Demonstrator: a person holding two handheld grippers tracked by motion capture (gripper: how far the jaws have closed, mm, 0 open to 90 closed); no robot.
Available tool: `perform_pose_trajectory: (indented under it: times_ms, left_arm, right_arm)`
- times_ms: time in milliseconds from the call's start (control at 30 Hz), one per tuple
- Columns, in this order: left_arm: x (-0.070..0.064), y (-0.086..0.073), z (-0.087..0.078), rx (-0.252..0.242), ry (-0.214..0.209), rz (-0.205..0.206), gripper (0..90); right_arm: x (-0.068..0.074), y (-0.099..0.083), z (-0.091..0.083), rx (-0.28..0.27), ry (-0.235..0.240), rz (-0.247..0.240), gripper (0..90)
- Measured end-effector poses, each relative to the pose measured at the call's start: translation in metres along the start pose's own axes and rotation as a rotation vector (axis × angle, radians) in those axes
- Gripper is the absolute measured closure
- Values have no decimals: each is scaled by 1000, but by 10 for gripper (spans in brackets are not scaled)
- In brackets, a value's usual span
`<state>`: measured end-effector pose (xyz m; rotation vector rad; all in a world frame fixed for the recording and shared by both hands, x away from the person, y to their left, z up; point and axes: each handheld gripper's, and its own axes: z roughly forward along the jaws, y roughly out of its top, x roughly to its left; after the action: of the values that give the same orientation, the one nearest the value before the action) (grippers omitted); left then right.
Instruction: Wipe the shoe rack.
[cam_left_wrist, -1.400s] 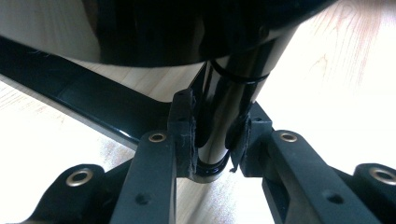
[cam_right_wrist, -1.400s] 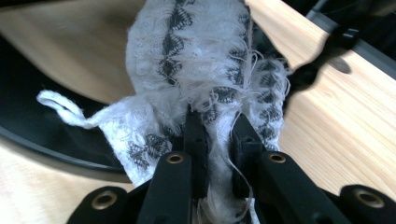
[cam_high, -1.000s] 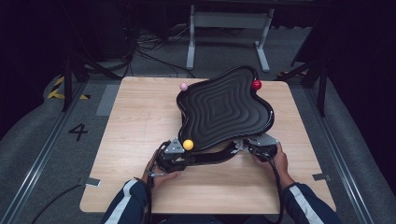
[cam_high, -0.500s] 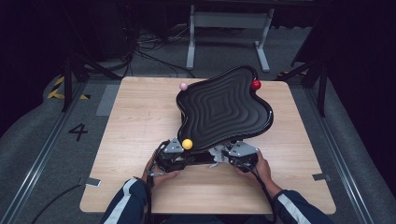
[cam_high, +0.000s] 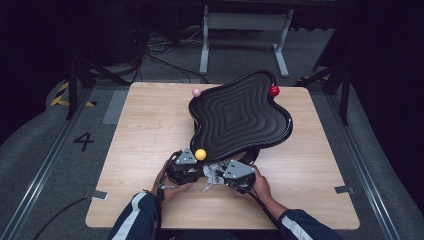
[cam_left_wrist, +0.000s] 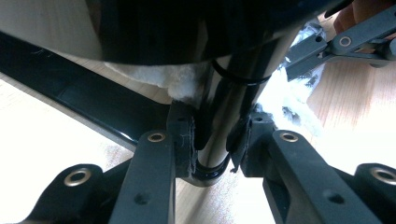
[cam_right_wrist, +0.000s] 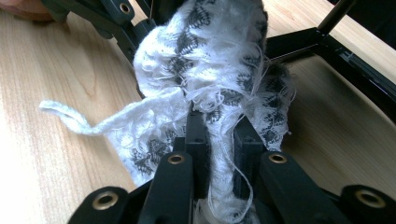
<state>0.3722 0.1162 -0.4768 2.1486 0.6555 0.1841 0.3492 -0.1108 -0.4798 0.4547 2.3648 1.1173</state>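
Cloth, white lace with dark pattern, bunched at the near edge of the desk, just under the near lip of the black wavy tray. Tray sits tilted on a black frame, its high end far-right, low end near-left. Three balls on its rim: yellow ball at the near lip, pink ball far-left, red ball far-right.

Left gripper: jaws pinching a glossy black post of the tray's stand, pads tight against it on both sides. In the high view the left gripper sits just left of the cloth.

Right gripper: jaws pinching the cloth, a wad of it squeezed between the pads, loose threads trailing down. High view puts the right gripper near-centre, touching the cloth bundle.

Progress, as a judgement: work looks like wiping the stand or tray underside with the cloth while the other hand steadies the post. Grip and bracing are both done; cloth is at the post but mostly crumpled, so the wiping itself appears early or mid-way. Upper face of the tray untouched by cloth at this moment.

Orientation: cloth has no clean shape; its bulk runs from the right jaws up and away toward the post, one thin strand lying out sideways on the desk in the right gripper view. Tray's long axis runs near-left to far-right.
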Motion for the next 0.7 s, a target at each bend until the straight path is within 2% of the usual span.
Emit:
perform_pose_trajectory:
  times_ms: [233,267,400,600,633,667,700]
  left_arm:
    - [0,0,0,-1,5,1,722]
    - [-1,0,-1,0,7,-1,722]
    - [-1,-1,-2,5,16,-1,722]
    - [0,-1,-1,-4,8,-4,721]
    - [0,-1,-1,-2,12,-8,721]
    - [0,-1,-1,-1,15,-10,722]
    - [0,-1,-1,-3,16,-8,721]
  right_arm:
    - [-8,-6,-5,7,-27,-10,801]
    - [-18,-12,-8,18,-50,-3,801]
    - [-33,-21,-13,34,-100,12,802]
    - [-58,-36,-22,62,-158,60,802]
    - [-58,-36,-22,62,-158,60,802]
    - [-63,-39,-24,67,-169,64,802]
    - [-73,-45,-28,73,-192,85,801]
